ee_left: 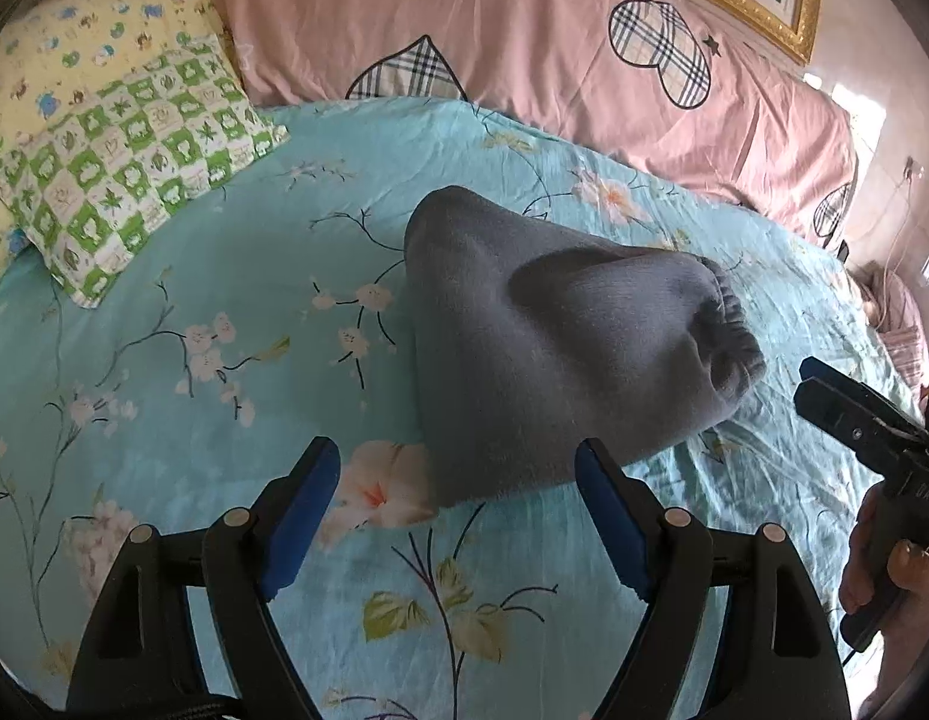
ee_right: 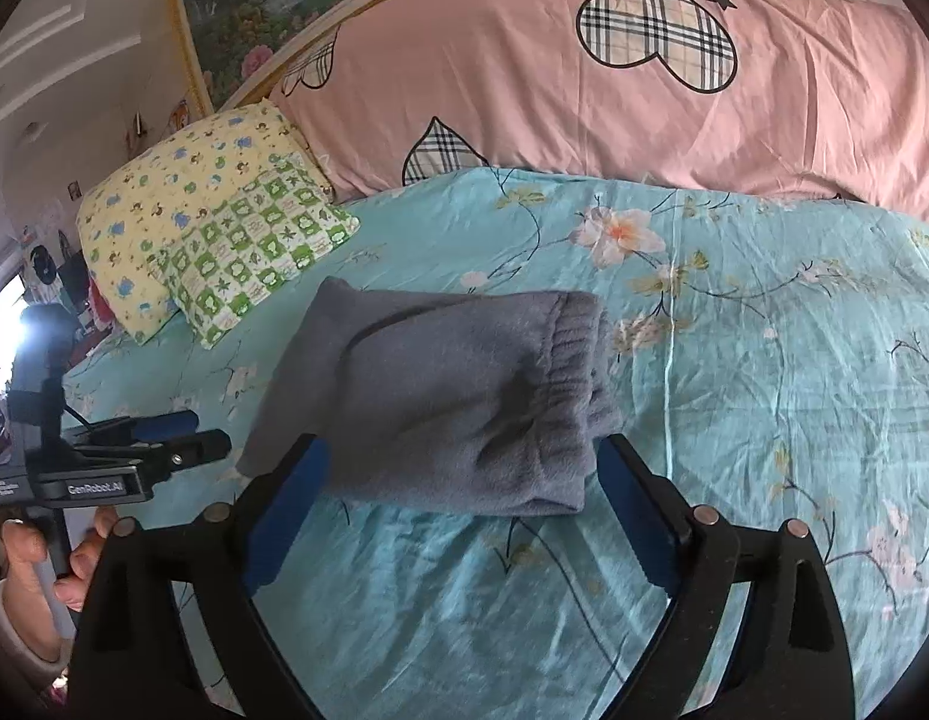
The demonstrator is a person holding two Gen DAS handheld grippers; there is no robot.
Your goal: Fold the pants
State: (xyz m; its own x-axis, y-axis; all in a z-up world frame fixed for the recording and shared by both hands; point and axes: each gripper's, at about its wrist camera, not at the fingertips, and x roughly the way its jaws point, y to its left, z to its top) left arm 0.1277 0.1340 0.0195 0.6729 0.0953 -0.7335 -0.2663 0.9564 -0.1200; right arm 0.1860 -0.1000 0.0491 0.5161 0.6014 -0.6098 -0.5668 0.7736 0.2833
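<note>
— Turquoise floral bedsheet (ee_left: 164, 360) covers the whole working surface; at its far edge lies a long pink duvet (ee_left: 524, 48) printed with plaid hearts, and behind that a gold-framed picture (ee_right: 254, 6) hangs on the wall.

— And the far left corner?

— Two pillows; a yellow pillow (ee_right: 182, 180) with small cartoon prints, and a green checked pillow (ee_right: 254, 252) lying partly over it, nearer to us.

— Where are the pants?

— Grey pants (ee_right: 440, 390) lie folded into a compact bundle around the middle of the sheet; the gathered elastic waistband (ee_right: 572, 354) faces right; the fabric looks fleecy, and a dark crease runs across the top layer.

— Does either tool grip them?

— No; the left gripper (ee_left: 458, 480) hangs just short of the bundle's near left corner, its blue pads spread wide with only sheet and the bundle's corner showing between them; nothing is pinched.

— And the other?

— Likewise; the right gripper (ee_right: 464, 468) sits over the near edge of the bundle, jaws released and wide; the pants' near edge appears between the fingers, but the pads do not press on it.

— Can you see the person?

— Only hands; a left hand (ee_right: 56, 564) on its tool's handle at the left of the right wrist view, and a right hand (ee_left: 884, 576) at the right edge of the left wrist view.
</note>
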